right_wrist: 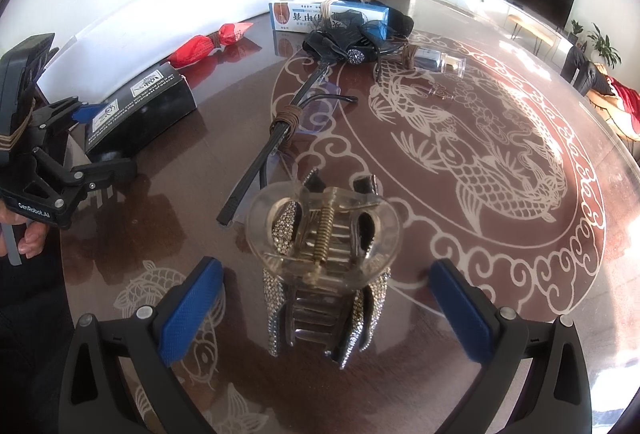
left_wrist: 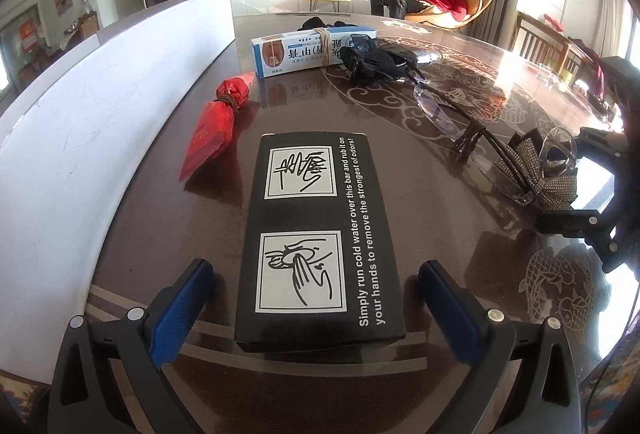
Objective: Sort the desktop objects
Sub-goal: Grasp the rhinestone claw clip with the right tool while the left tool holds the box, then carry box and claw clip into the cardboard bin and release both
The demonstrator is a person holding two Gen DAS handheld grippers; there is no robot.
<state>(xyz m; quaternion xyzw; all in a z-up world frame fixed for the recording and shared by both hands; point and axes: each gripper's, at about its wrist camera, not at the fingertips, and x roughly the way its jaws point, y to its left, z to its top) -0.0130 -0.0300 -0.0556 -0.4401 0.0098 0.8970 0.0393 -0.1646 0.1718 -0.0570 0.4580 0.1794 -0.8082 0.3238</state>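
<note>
The table (right_wrist: 400,161) is dark polished wood, glossy as glass, with pale inlaid fish patterns and window glare across it. The black box (left_wrist: 316,234) looks like matt cardboard with white printed panels. The red packet (left_wrist: 218,121) is crinkly, shiny foil or plastic, cinched with brown cord. The hair clip (right_wrist: 324,258) is clear, smooth plastic with a coiled metal spring and sparkling rhinestone strips. The glasses (left_wrist: 440,109) have transparent plastic lenses and thin black arms. The blue and white carton (left_wrist: 312,49) is smooth printed card. The gripper pads (right_wrist: 192,310) are blue, finely textured rubber on matt black plastic.
</note>
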